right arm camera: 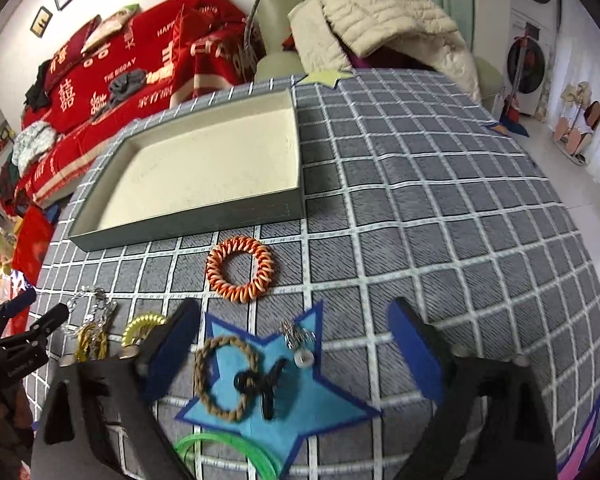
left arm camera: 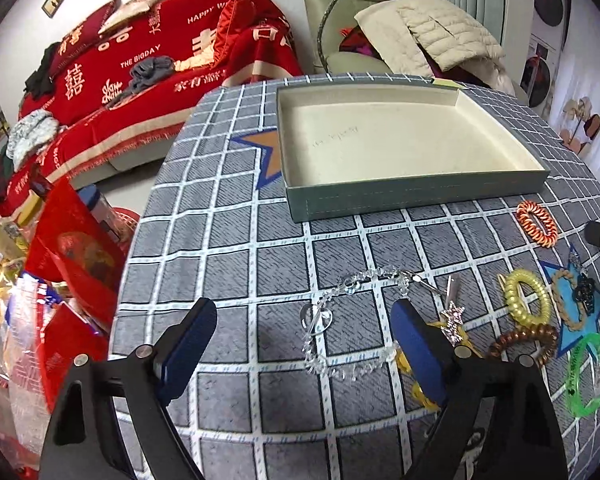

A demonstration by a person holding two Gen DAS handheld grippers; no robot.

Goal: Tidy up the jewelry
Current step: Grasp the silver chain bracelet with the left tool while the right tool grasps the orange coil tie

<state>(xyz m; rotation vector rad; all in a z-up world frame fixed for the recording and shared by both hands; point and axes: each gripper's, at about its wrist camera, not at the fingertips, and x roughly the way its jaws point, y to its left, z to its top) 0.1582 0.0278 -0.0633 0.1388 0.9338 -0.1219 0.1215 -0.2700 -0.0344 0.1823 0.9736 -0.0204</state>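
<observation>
An empty grey-green box [left arm camera: 416,196] with a cream inside stands on the checked tablecloth; it also shows in the right wrist view [right arm camera: 188,222]. My left gripper [left arm camera: 304,332] is open just above a clear crystal necklace [left arm camera: 324,320]. Beside it lie a star hair clip [left arm camera: 452,320], a yellow coil tie [left arm camera: 528,296], a brown coil tie [left arm camera: 524,340] and a green bangle [left arm camera: 584,376]. My right gripper [right arm camera: 296,340] is open over a blue star patch with a tan braided ring [right arm camera: 220,376], a black clip [right arm camera: 260,380] and a silver clip [right arm camera: 298,334]. An orange coil bracelet [right arm camera: 239,268] lies ahead.
The round table's edge [left arm camera: 140,240] drops off at the left to red bags and clutter on the floor. A red sofa [left arm camera: 160,72] and a green armchair with a quilted jacket [left arm camera: 440,36] stand behind the table.
</observation>
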